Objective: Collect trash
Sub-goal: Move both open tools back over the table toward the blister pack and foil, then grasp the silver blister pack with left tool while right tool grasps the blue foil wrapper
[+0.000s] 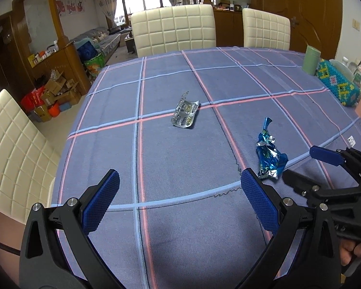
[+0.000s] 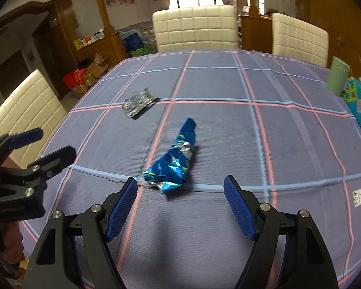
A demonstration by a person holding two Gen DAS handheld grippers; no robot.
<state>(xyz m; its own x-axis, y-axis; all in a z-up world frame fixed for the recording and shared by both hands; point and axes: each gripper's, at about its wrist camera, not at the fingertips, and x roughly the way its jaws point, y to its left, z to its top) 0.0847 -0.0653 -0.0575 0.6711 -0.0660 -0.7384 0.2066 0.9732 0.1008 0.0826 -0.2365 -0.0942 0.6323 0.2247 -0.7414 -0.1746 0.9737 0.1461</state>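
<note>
Seeing worktop [image 1: 204, 72]: plaid cloth, white chairs [image 1: 173, 29] around.
Trash: blue wrapper [image 2: 173, 161] just ahead of my right hand-held gripper [image 2: 180, 185]; blister pack [image 1: 185, 113] beyond.
Grippers: right spread; left hand-held gripper [image 1: 180, 178] spread; both empty.
Left view only: hand [image 1: 353, 252] gripping right handle.

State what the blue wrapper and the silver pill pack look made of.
Blue wrapper: thin metallised foil or film, glossy; it is crumpled, with sharp glints and a silver inner side. Pill pack: probably aluminium-backed plastic blister, shiny; raised pockets show, and the sheet curls.
</note>
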